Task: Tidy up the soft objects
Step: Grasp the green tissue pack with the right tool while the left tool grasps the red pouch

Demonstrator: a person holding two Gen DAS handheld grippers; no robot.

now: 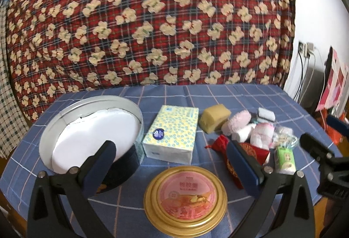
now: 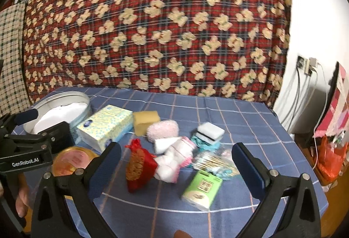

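Observation:
Soft items lie on the blue checked table: a tissue pack (image 1: 172,133) (image 2: 106,126), a yellow sponge (image 1: 214,120) (image 2: 145,121), a pink puff (image 1: 236,122) (image 2: 162,130), white and pink socks (image 2: 172,159), a red pouch (image 2: 138,164), a white and black sponge (image 2: 209,132) and a green tissue packet (image 2: 202,188). An open round tin (image 1: 91,131) (image 2: 59,104) stands at the left, its gold lid (image 1: 185,196) in front. My left gripper (image 1: 172,163) is open above the lid. My right gripper (image 2: 176,163) is open above the socks and pouch. Both are empty.
A red plaid teddy-bear blanket (image 1: 152,19) hangs behind the table. A wall socket with cables (image 2: 305,65) and an orange bag (image 2: 331,159) are off the table's right edge. A bag of cotton swabs (image 2: 214,162) lies among the soft items.

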